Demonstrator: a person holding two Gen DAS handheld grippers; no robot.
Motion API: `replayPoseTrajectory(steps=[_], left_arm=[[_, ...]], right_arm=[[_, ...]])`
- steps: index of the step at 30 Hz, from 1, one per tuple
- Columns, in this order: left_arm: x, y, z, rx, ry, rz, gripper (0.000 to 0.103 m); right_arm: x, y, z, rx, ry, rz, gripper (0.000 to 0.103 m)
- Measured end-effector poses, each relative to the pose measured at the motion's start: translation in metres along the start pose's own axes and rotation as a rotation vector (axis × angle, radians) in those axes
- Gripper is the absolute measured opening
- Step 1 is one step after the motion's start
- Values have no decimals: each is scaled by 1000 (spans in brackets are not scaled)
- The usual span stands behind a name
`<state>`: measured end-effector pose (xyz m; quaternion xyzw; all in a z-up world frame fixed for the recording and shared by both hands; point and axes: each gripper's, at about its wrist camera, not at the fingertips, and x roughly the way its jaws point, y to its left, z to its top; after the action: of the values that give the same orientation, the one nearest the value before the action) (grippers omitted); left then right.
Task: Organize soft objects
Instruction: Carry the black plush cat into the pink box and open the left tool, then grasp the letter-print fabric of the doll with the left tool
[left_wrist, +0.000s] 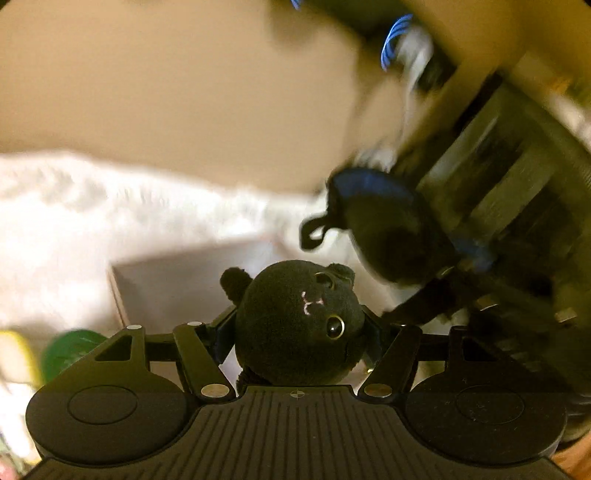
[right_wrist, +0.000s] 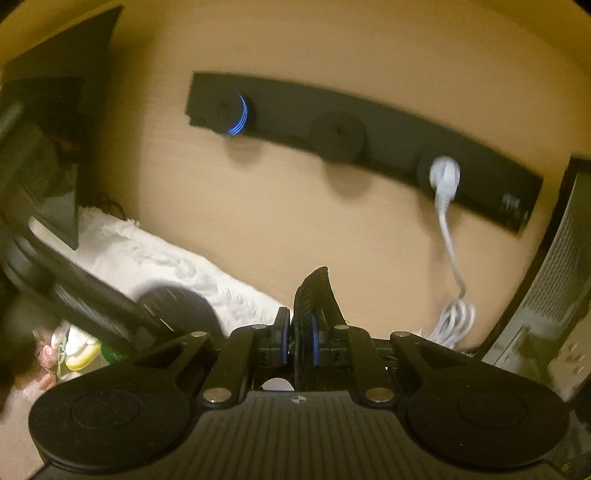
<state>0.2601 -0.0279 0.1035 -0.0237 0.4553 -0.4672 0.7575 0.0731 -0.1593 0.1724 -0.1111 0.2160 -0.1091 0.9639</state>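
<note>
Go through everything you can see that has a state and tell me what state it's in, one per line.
Left gripper: shut on the black plush toy.
Black plush toy: held off the surface, face toward the camera.
Right gripper: shut on the black mesh fabric.
Black mesh fabric: pinched, upright between the pads.
White plug: plugged into the black wall strip, cord hanging.
Cardboard box: open.

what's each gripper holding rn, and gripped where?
Left hand-held gripper: black plush cat, clamped by the sides of its head. Right hand-held gripper: shut on a black mesh fabric piece, pinched at its lower edge.
</note>
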Motion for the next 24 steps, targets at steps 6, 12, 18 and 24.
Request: replayPoseTrajectory(steps=[6,12,18,24], left_arm=[[10,7,-4,-16,-92,49,66],[-42,10,-14,-53,-225,51,66],[-95,22,-63,-33,-303,184,66],[-170,55,-128,-112,-396,391,66]], right_arm=[[5,-18,-34,121,72,0,42],[-11,-14,-62,177,44,-36,55],[-10,27,-81,119,23,-24,57],[-12,94,-78,18,-62,59,65]])
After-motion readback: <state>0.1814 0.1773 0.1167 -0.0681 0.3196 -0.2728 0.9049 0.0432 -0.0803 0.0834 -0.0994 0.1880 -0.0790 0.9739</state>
